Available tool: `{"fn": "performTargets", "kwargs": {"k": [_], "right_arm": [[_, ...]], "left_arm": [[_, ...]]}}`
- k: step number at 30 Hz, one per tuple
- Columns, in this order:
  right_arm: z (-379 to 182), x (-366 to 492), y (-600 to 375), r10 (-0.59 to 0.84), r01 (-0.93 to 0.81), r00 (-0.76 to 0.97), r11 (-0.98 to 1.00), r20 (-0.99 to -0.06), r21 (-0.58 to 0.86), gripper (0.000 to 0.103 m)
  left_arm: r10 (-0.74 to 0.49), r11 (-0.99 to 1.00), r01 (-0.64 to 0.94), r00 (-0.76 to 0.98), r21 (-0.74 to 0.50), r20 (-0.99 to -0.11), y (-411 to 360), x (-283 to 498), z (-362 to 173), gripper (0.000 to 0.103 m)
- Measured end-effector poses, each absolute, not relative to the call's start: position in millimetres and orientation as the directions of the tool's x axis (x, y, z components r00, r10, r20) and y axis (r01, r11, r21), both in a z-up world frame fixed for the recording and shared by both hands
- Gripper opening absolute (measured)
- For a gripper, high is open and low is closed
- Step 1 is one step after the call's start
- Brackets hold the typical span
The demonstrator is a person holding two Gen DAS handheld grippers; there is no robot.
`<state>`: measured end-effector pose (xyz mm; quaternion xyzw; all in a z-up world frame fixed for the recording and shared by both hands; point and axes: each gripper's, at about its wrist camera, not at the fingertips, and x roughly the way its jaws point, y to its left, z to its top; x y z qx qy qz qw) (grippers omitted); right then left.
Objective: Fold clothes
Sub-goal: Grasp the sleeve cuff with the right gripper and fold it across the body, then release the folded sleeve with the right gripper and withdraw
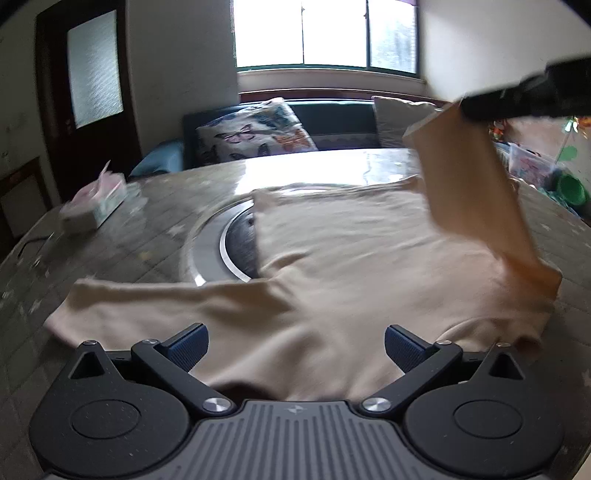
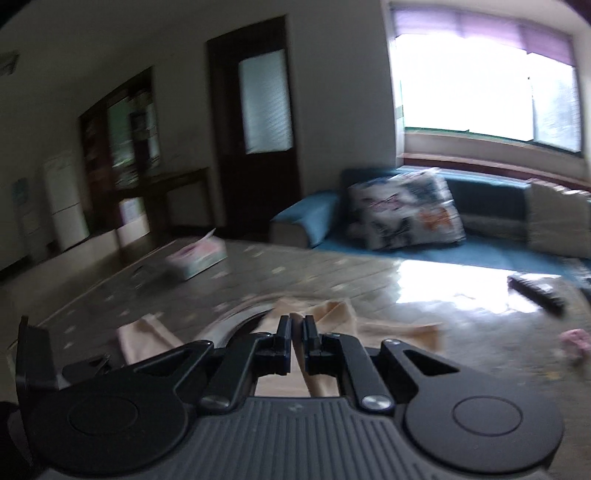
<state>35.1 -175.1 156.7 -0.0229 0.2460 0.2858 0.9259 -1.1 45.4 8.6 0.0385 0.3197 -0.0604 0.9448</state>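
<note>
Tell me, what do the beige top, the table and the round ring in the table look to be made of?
The beige top looks like soft matte knit cloth, perhaps cotton: it drapes and wrinkles. The table has a hard, glossy, tile-patterned surface, maybe glass or plastic over it, since the window glares off it. The round ring looks like brushed metal, grey with a bright edge.

bright window above a blue sofa, dark door in the pale wall.
</note>
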Motion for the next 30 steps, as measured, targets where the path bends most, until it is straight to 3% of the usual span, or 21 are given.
{"fn": "performTargets", "kwargs": {"k": [8, 11, 18, 24, 26, 30], "right_arm": [[120.8, 29.2, -125.7, 0.576, -0.636, 0.585, 0.763, -0.572, 0.117, 0.014], [123.0, 25.2, -134.4, 0.565, -0.632, 0.593, 0.768, -0.573, 0.104, 0.026], [107.6, 18.0, -182.8, 0.421, -0.562, 0.617, 0.827, -0.665, 0.001, 0.026], [71.0, 16.5, -224.7, 0.335, -0.475, 0.589, 0.88, -0.736, 0.02, 0.026], [59.6, 18.0, -237.9, 0.325, -0.443, 0.579, 0.895, -0.748, 0.045, 0.026], [58.1, 17.7, -250.1, 0.337, -0.426, 0.581, 0.901, -0.74, 0.076, 0.026]], "left_arm": [[-0.086, 0.993, 0.118, 0.792, 0.013, -0.605, 57.5, -12.2, 9.5, 0.102], [-0.097, 0.991, 0.131, 0.798, 0.014, -0.595, 55.1, -14.5, 13.3, 0.097], [-0.143, 0.983, 0.181, 0.806, 0.009, -0.574, 39.4, -11.2, 19.1, 0.083], [-0.162, 0.978, 0.21, 0.79, 0.013, -0.591, 24.4, -1.3, 16.3, 0.069], [-0.159, 0.978, 0.208, 0.779, 0.01, -0.606, 23.5, 1.6, 13.4, 0.058], [-0.15, 0.98, 0.199, 0.764, 0.009, -0.627, 25.3, 4.5, 8.8, 0.057]]}}
